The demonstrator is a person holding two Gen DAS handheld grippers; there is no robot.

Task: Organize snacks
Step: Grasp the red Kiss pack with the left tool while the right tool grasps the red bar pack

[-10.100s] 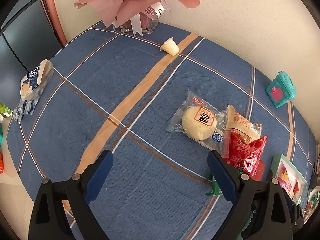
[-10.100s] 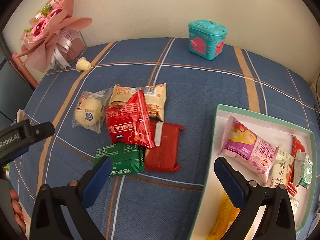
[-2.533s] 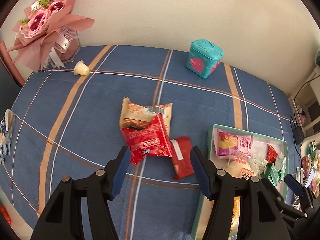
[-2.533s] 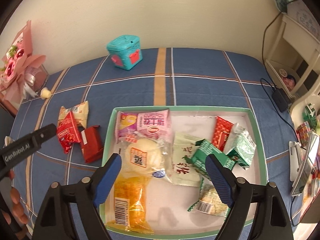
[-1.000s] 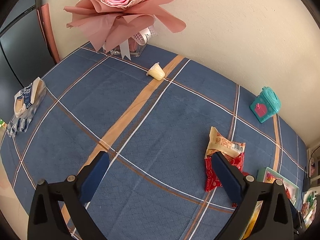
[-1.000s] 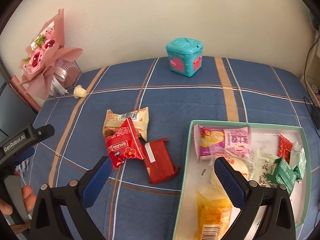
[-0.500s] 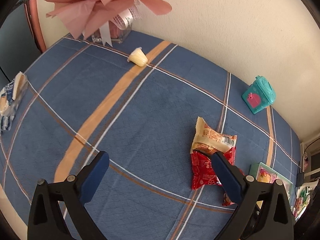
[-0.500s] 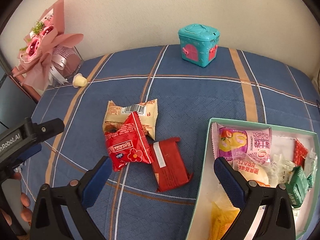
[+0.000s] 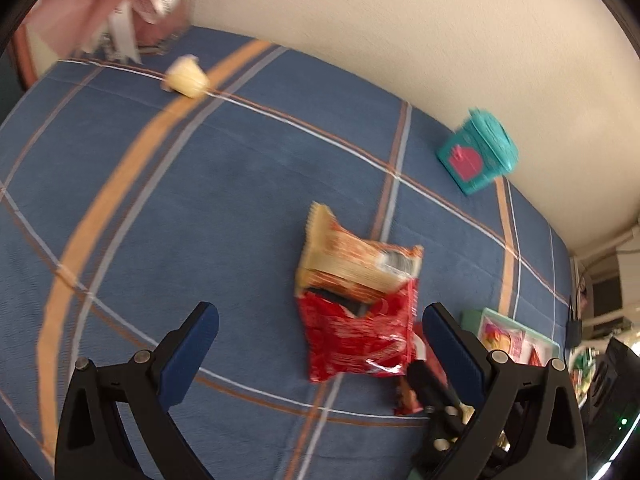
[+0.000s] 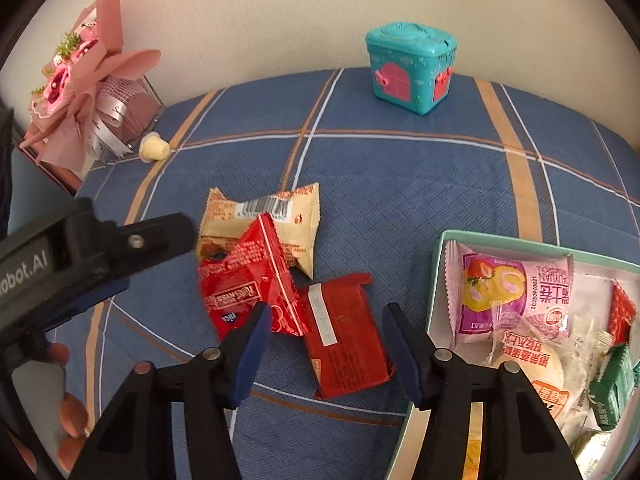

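A bright red snack bag [image 10: 250, 286] lies on a beige snack packet [image 10: 276, 222] on the blue plaid cloth, with a dark red flat packet [image 10: 346, 330] beside it. My right gripper [image 10: 324, 322] is open and empty, its jaws standing on either side of the near end of the dark red packet. My left gripper [image 9: 320, 330] is open and empty, just before the red bag [image 9: 356, 334] and beige packet [image 9: 348, 264]. The green-rimmed tray [image 10: 438, 258] at the right holds several snacks.
A teal toy box [image 10: 410, 66] stands at the back by the wall. A pink bouquet [image 10: 86, 76] stands at the back left, with a small pale jelly cup [image 10: 154, 147] beside it. The left gripper's arm [image 10: 80, 248] reaches in from the left.
Both grippers have moved closer to the snack pile. The right gripper's jaws have narrowed around the dark red packet. The left view is blurred by motion.
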